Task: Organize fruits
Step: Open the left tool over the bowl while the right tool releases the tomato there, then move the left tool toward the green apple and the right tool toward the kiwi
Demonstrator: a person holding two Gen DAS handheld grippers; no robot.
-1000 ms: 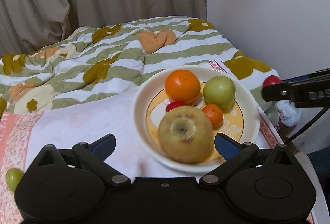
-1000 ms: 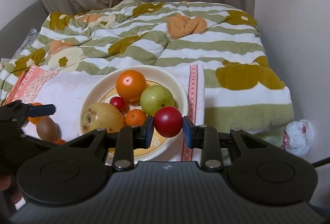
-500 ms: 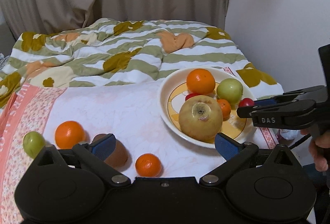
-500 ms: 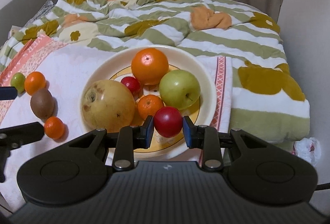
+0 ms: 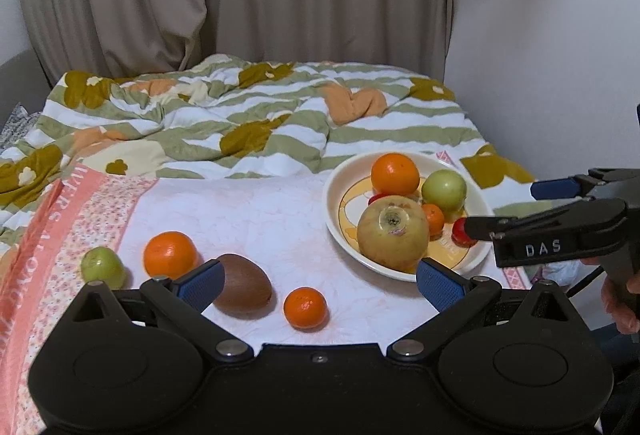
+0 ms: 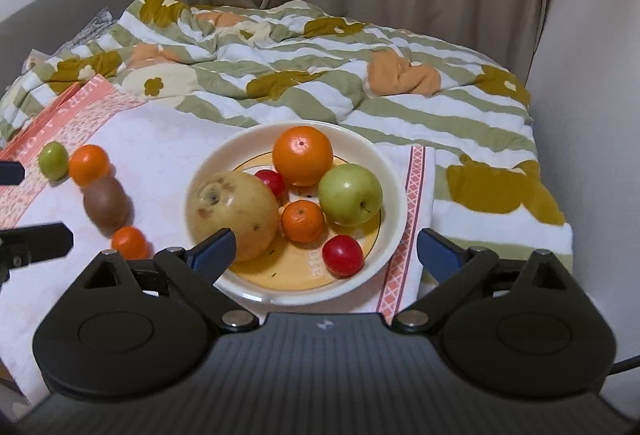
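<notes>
On the bed, a white towel with pink borders carries everything. Going from the left in the right wrist view, four fruits lie loose in a curved row: a small green fruit, an orange touching it, a brown kiwi just below that, and a small tangerine at the kiwi's 5 o'clock.

The left gripper tilts downward over the near edge of the towel, its blue pads spread wide with nothing between them; the kiwi sits just ahead of its left finger and the small tangerine lies between the fingers, untouched.

Further right stands the cream plate. On it a large yellowish pear lies at 9 o'clock, a big orange at 12, a green apple at 2, a small mandarin in the middle, a small red fruit tucked between pear and big orange, and a red plum at 5 o'clock, resting free on the plate.

The right gripper points down at the plate's near rim, its jaws opening and now wide apart; the red plum lies between the fingers, clear of both pads. In the left wrist view a hand grips its handle at the far right.
</notes>
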